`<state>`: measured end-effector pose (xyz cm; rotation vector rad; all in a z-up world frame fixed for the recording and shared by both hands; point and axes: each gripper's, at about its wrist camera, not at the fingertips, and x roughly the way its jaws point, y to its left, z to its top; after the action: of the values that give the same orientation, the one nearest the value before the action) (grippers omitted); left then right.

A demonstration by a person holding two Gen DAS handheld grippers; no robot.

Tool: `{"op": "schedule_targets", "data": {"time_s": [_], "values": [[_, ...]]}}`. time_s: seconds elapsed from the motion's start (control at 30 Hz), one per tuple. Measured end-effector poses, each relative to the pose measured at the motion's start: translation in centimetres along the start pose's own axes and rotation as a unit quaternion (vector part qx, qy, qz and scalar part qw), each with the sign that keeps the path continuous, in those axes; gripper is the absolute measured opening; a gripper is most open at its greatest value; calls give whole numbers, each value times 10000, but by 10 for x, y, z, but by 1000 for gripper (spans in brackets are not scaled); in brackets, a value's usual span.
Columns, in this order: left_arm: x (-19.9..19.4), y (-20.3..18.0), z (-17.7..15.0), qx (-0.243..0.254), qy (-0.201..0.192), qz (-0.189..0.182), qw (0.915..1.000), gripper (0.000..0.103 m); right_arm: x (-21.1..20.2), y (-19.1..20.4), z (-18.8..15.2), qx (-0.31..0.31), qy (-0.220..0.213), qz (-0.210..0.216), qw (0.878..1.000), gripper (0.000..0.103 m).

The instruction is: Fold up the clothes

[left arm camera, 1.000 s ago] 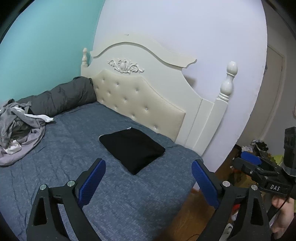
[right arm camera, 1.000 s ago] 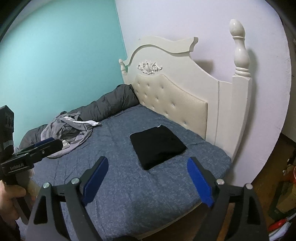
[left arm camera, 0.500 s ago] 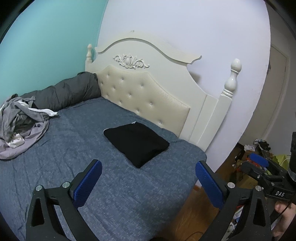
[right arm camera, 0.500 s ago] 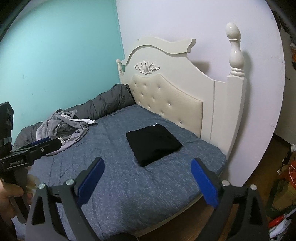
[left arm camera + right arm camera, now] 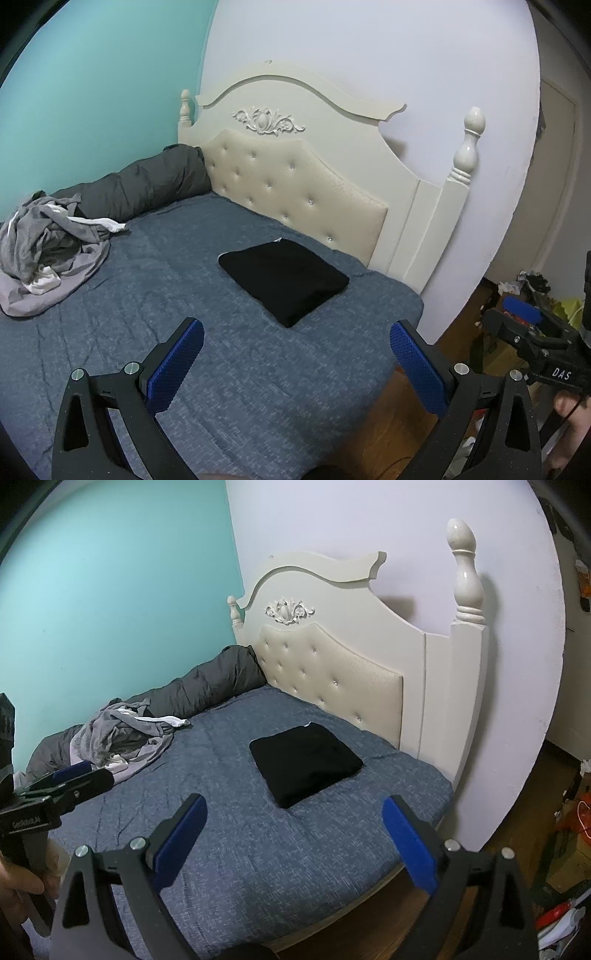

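Observation:
A folded black garment (image 5: 284, 278) lies flat on the blue-grey bed (image 5: 147, 314) near the headboard; it also shows in the right wrist view (image 5: 304, 762). A crumpled pile of grey and white clothes (image 5: 44, 251) lies at the bed's far left, seen too in the right wrist view (image 5: 122, 738). My left gripper (image 5: 295, 363) is open and empty, held above the bed's near edge, well short of the black garment. My right gripper (image 5: 293, 840) is open and empty, likewise back from the garment.
A cream tufted headboard (image 5: 295, 184) with posts stands behind the bed. A dark grey rolled duvet (image 5: 140, 184) lies along the teal wall. Wooden floor and clutter (image 5: 532, 291) lie right of the bed. The other gripper shows at each view's edge (image 5: 55, 790).
Both grippers have drawn back and risen from the bed, so the black garment sits farther from them. Both jaws stayed open and empty.

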<state>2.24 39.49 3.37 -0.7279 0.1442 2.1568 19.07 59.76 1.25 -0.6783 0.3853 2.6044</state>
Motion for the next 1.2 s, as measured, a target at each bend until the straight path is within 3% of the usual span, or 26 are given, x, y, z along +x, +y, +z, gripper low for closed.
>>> {"op": "schedule_targets", "data": {"time_s": [1.2], "values": [[1, 2, -14, -40, 183, -138, 9997, 103, 4, 9, -14, -125, 73, -16, 9999, 103]]}}
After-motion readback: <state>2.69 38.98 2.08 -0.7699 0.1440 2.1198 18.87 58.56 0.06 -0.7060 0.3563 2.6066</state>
